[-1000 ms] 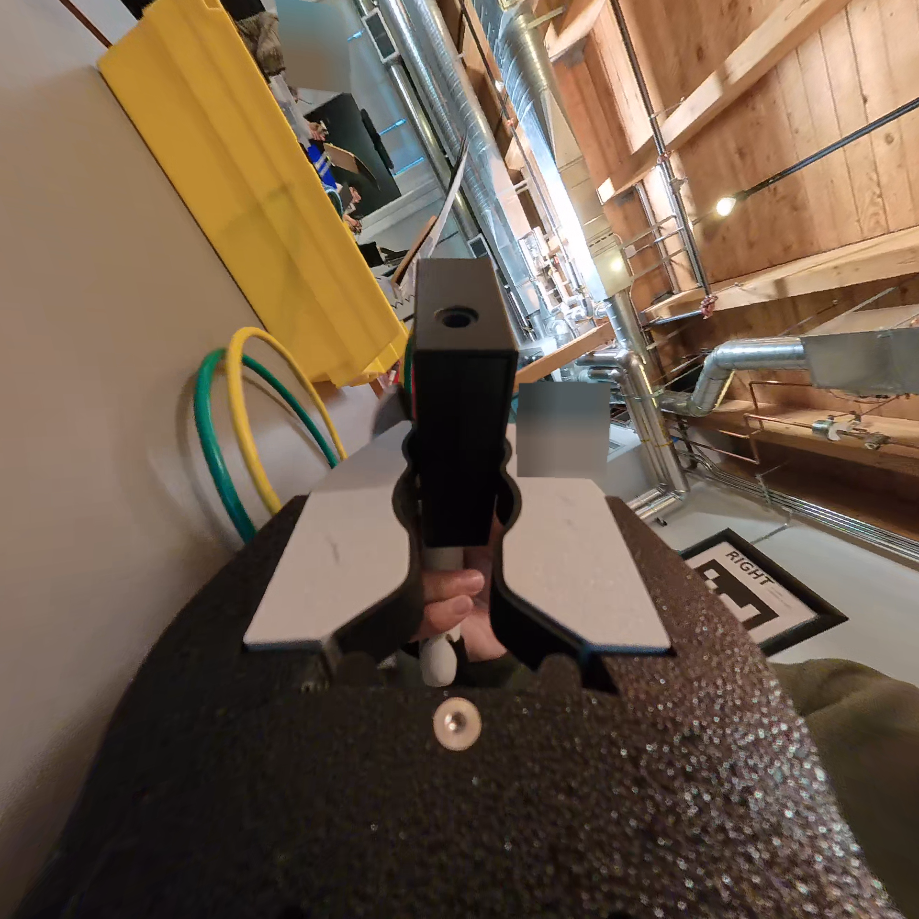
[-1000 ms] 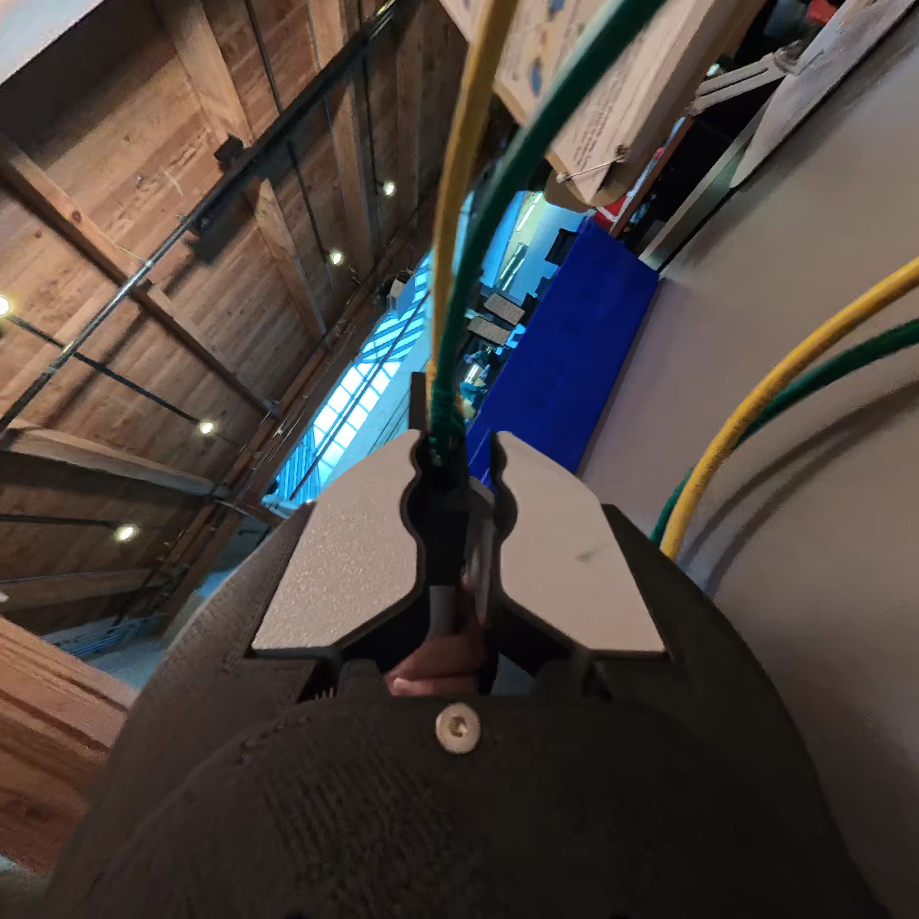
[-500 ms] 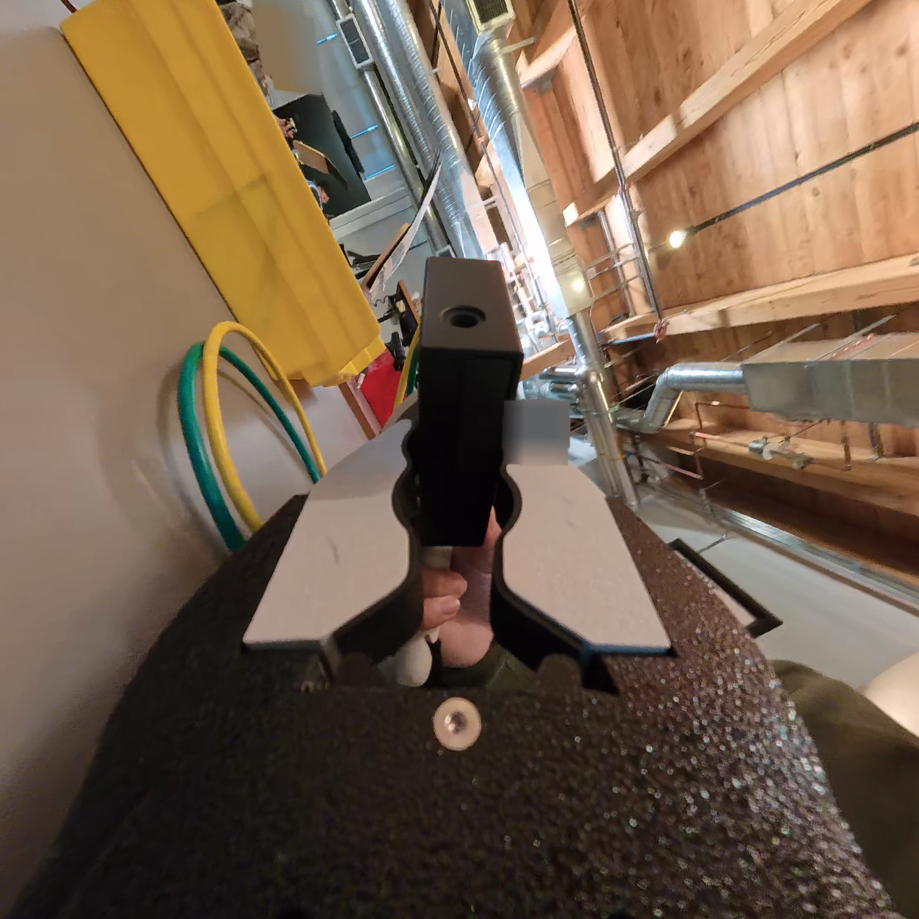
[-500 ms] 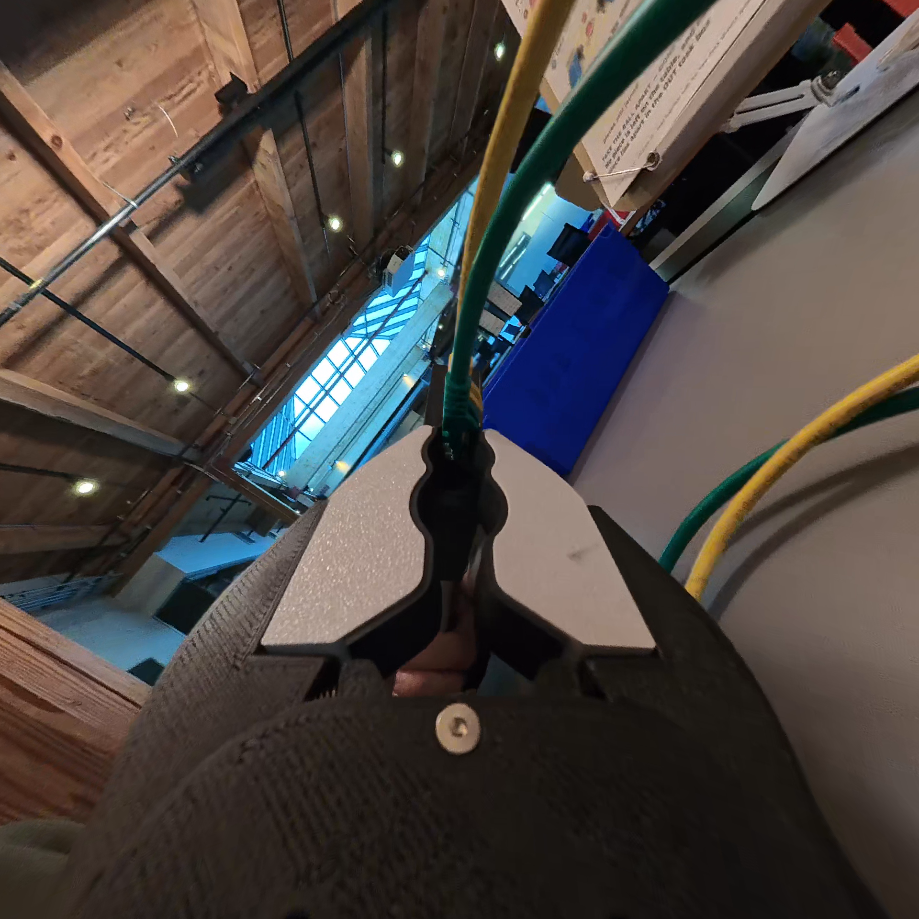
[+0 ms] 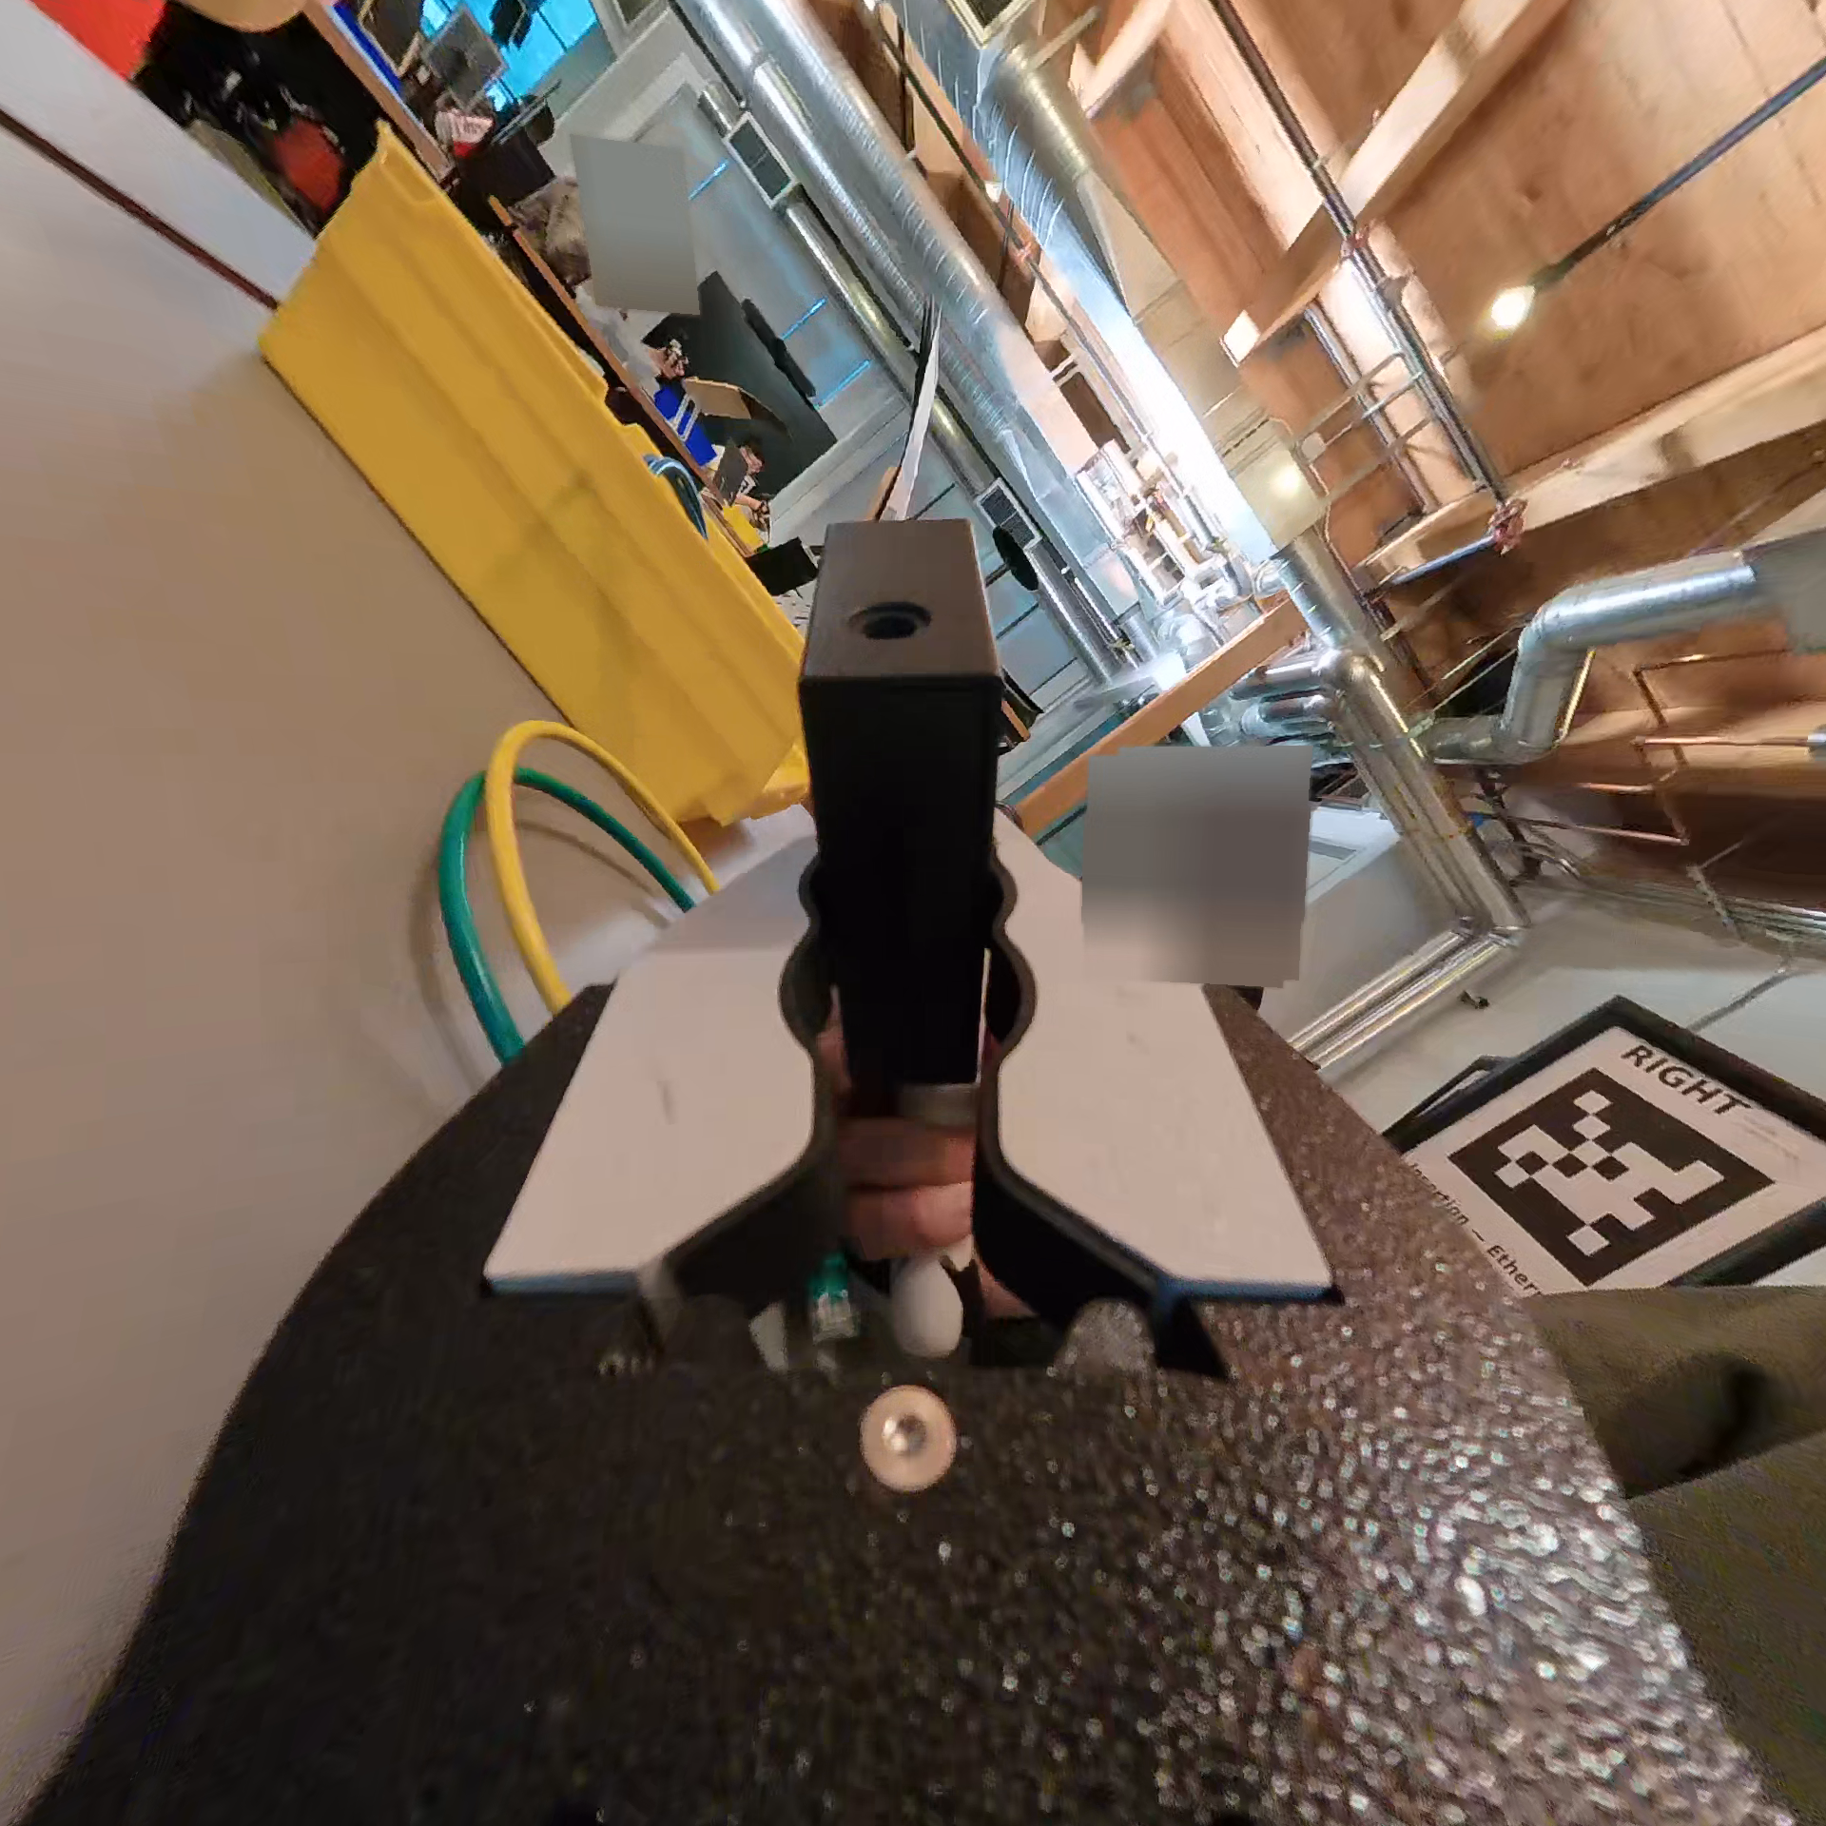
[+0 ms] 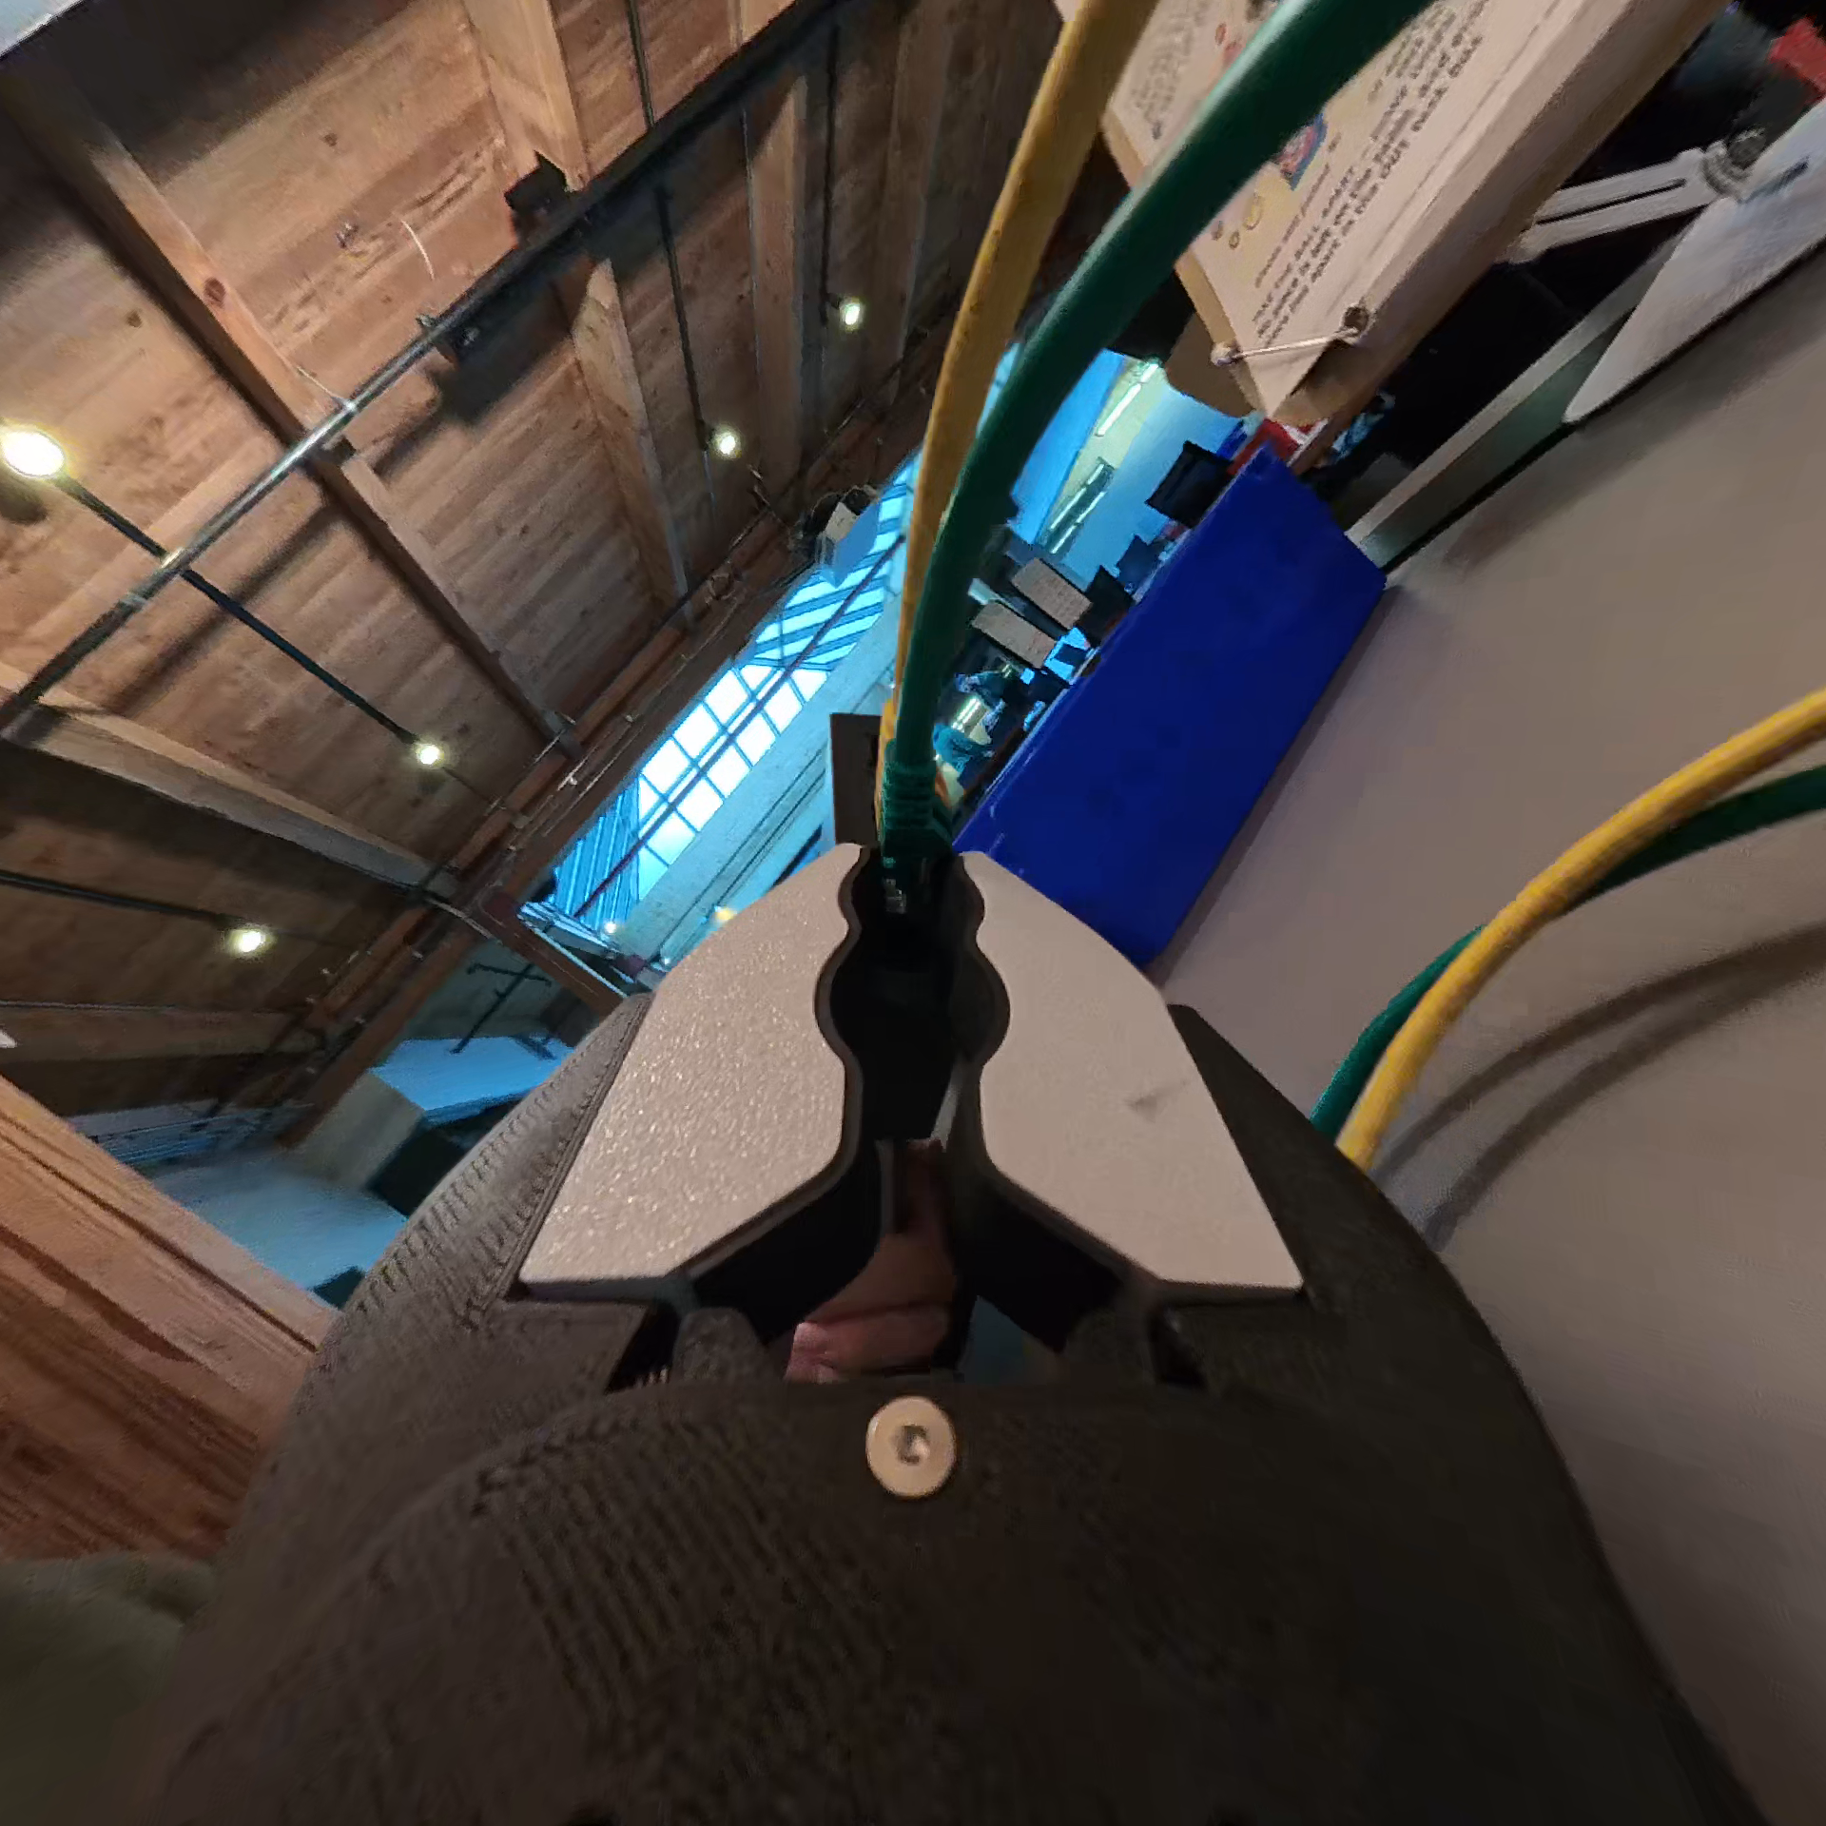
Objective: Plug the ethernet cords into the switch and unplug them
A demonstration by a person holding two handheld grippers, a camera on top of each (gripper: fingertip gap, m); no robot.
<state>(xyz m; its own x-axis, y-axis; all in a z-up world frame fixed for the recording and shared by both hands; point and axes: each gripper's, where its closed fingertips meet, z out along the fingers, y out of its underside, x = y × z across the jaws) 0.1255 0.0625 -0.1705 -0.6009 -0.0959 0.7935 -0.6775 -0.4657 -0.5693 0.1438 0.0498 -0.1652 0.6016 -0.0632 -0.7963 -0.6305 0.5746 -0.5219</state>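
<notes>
My left gripper (image 5: 901, 889) is shut on a black box-shaped switch (image 5: 894, 751) and holds it upright above the table, with a round socket on its top end. The green cord (image 5: 459, 889) and yellow cord (image 5: 514, 889) loop on the table to its left. A green-booted plug (image 5: 830, 1304) shows low in the gap between the fingers. My right gripper (image 6: 909, 870) is shut on the plug end of the green cord (image 6: 988, 494), which rises from the fingertips. The yellow cord (image 6: 973, 326) runs just behind it. A black edge of the switch (image 6: 850, 781) shows past the tips.
A yellow bin (image 5: 494, 445) stands on the grey table (image 5: 198, 889) at the back left. A blue bin (image 6: 1186, 711) stands on the table in the right wrist view. A black-and-white marker card (image 5: 1620, 1176) lies at the right. A paper-covered board (image 6: 1383, 168) is above.
The left gripper has swung with the switch, so the marker card is back in view and the yellow bin sits farther off. The right gripper keeps its hold on the green cord.
</notes>
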